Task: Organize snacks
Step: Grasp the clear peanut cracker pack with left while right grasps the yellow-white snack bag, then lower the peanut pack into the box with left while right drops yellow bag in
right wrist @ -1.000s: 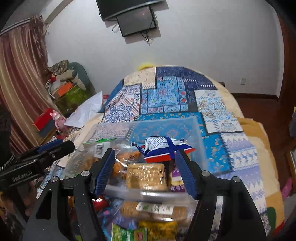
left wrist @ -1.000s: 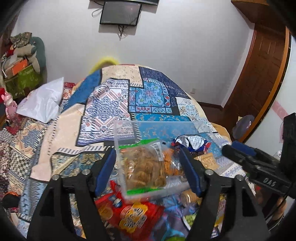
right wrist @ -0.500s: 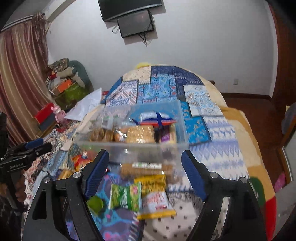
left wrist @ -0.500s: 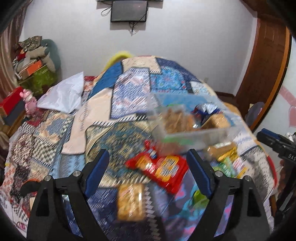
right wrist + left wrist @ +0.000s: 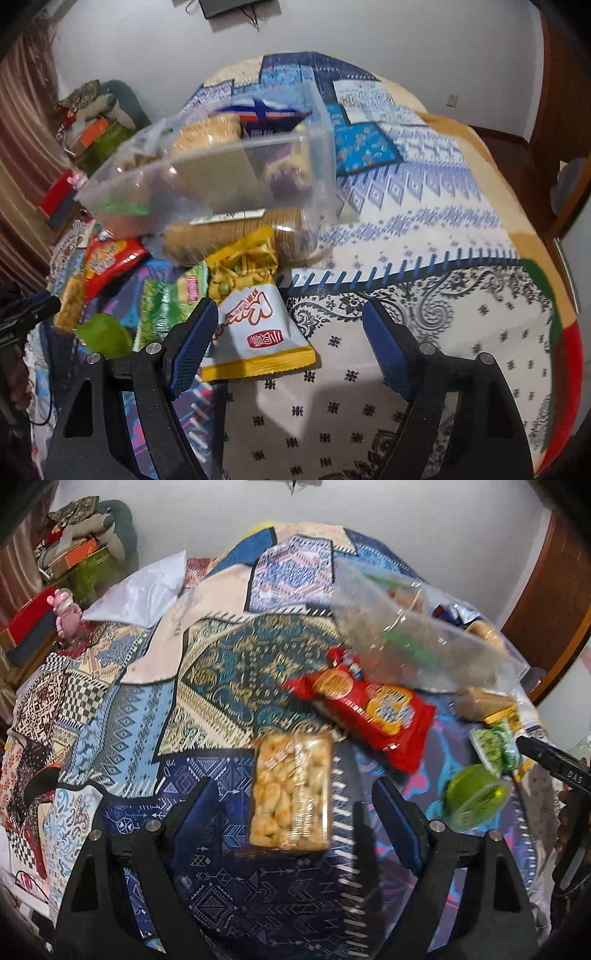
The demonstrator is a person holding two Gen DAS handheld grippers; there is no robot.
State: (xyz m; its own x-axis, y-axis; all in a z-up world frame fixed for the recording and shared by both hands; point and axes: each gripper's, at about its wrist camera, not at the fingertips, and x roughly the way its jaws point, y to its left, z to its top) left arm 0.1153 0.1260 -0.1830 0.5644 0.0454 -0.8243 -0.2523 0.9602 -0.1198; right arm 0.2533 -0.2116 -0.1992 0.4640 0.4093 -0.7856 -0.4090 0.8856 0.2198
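Observation:
A clear plastic bin (image 5: 424, 642) with several snack packs inside sits on the patterned bedspread; it also shows in the right wrist view (image 5: 221, 173). My left gripper (image 5: 291, 819) is open, its jaws on either side of a clear pack of golden puffs (image 5: 291, 794) lying flat. A red biscuit bag (image 5: 365, 709) lies between that pack and the bin. My right gripper (image 5: 288, 339) is open and empty, with a white and yellow snack bag (image 5: 258, 332) by its left finger. A yellow pea-snack bag (image 5: 243, 269), a green pack (image 5: 166, 306) and a biscuit roll (image 5: 229, 236) lie nearby.
A round green lidded cup (image 5: 476, 801) lies right of the puffs. A white pillow (image 5: 140, 590) and piled clutter (image 5: 74, 561) are at the far left. The bed's right edge (image 5: 554, 314) drops off to the floor. A wooden door (image 5: 546, 609) is on the right.
Both grippers have pulled back from the bin and lowered toward the loose snacks. The left one now straddles the puff pack; the right one is over the white and yellow bag.

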